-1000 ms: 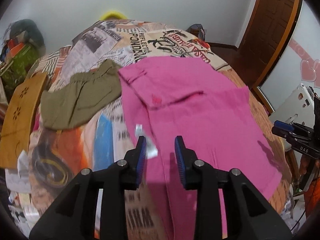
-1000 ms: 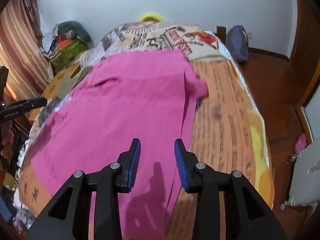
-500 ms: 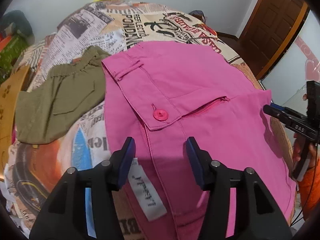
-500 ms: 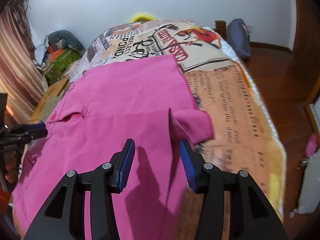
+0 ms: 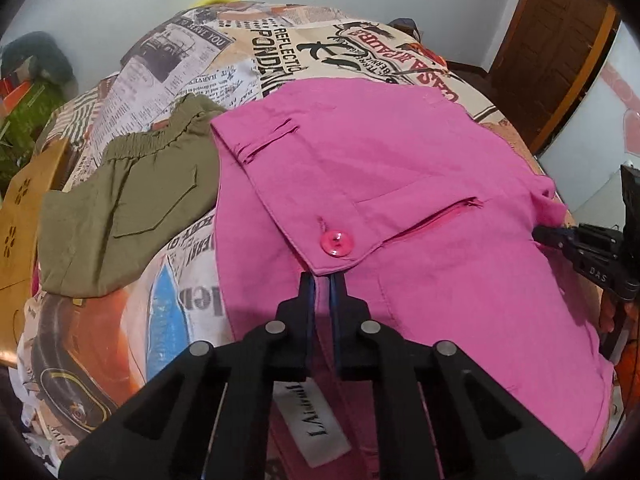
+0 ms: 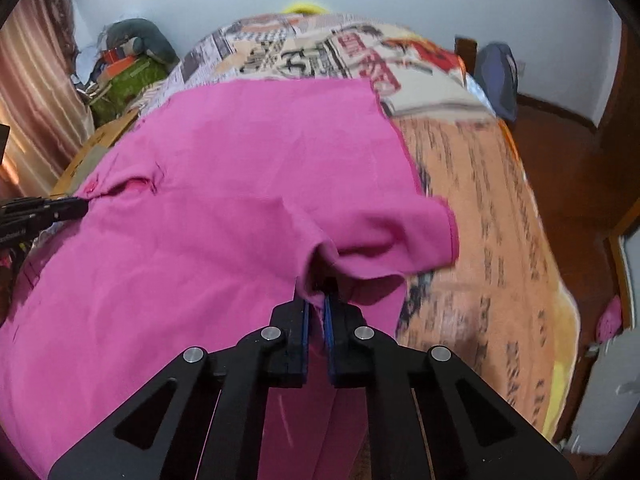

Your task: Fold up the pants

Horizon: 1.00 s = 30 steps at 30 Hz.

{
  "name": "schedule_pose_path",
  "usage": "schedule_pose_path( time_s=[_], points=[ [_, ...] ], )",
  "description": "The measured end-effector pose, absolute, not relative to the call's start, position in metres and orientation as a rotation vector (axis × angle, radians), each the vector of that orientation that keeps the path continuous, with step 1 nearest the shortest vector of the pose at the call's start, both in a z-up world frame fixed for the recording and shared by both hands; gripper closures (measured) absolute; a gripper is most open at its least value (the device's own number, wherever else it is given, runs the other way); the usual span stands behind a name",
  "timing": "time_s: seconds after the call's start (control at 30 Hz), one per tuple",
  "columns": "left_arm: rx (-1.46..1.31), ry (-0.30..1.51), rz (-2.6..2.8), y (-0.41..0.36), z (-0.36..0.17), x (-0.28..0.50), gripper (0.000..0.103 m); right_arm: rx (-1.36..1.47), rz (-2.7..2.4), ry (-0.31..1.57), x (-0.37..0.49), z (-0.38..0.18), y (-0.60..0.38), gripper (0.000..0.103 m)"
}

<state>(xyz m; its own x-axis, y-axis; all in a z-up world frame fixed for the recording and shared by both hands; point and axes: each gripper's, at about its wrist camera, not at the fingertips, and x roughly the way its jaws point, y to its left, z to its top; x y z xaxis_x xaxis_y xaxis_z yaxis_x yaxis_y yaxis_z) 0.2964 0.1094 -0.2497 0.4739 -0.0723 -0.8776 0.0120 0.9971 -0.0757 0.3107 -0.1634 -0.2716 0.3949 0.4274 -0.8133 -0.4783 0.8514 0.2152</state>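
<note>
The pink pants (image 5: 400, 184) lie spread flat across a bed, waistband toward the left. My left gripper (image 5: 322, 280) is shut on the waistband edge just below the pink button (image 5: 337, 243), with a white label (image 5: 316, 424) under its fingers. In the right wrist view the pink pants (image 6: 208, 208) fill the middle, and my right gripper (image 6: 316, 300) is shut on the fabric at the near edge, beside a folded-over flap (image 6: 396, 236). Each gripper also shows at the far side of the other's view: the right gripper (image 5: 576, 244), the left gripper (image 6: 44, 212).
An olive green garment (image 5: 124, 208) lies on the bed left of the pink pants. The bed cover (image 5: 280, 52) has a newspaper print. A cardboard piece (image 5: 24, 216) and clutter sit at the left side. A wooden door (image 5: 560, 40) and wooden floor (image 6: 572, 168) are at the right.
Both grippers came down onto the pants and went from open to shut on the fabric: the left at the waistband, the right at the near edge by the flap.
</note>
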Motion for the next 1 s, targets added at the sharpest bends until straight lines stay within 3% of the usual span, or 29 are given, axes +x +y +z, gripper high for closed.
schedule_pose_path(
  time_s=[0.27,0.33,0.43,0.5,0.53,0.8,1.0],
  points=[
    [-0.056,1.063,-0.076,0.110,-0.229,0.289,0.093,-0.084,0.567,1.003,0.302,-0.245,-0.165,0.097],
    [-0.054,1.042,-0.072,0.112,-0.219,0.288,0.090,-0.090,0.558,0.968,0.302,-0.231,-0.171,0.092],
    [-0.056,1.005,-0.058,0.118,-0.206,0.294,0.068,-0.073,0.535,0.896,0.309,-0.211,-0.179,0.066],
    [-0.072,0.974,-0.047,0.123,-0.200,0.302,0.053,-0.064,0.510,0.854,0.317,-0.202,-0.182,0.061],
    [-0.077,0.970,-0.045,0.125,-0.200,0.306,0.052,-0.062,0.502,0.850,0.325,-0.201,-0.182,0.061],
    [-0.160,1.068,-0.017,0.140,-0.237,0.346,0.051,-0.035,0.498,0.949,0.381,-0.243,-0.164,0.062],
    [-0.166,1.071,-0.037,0.142,-0.248,0.355,0.053,-0.172,0.496,0.987,0.388,-0.267,-0.147,0.063]
  ],
)
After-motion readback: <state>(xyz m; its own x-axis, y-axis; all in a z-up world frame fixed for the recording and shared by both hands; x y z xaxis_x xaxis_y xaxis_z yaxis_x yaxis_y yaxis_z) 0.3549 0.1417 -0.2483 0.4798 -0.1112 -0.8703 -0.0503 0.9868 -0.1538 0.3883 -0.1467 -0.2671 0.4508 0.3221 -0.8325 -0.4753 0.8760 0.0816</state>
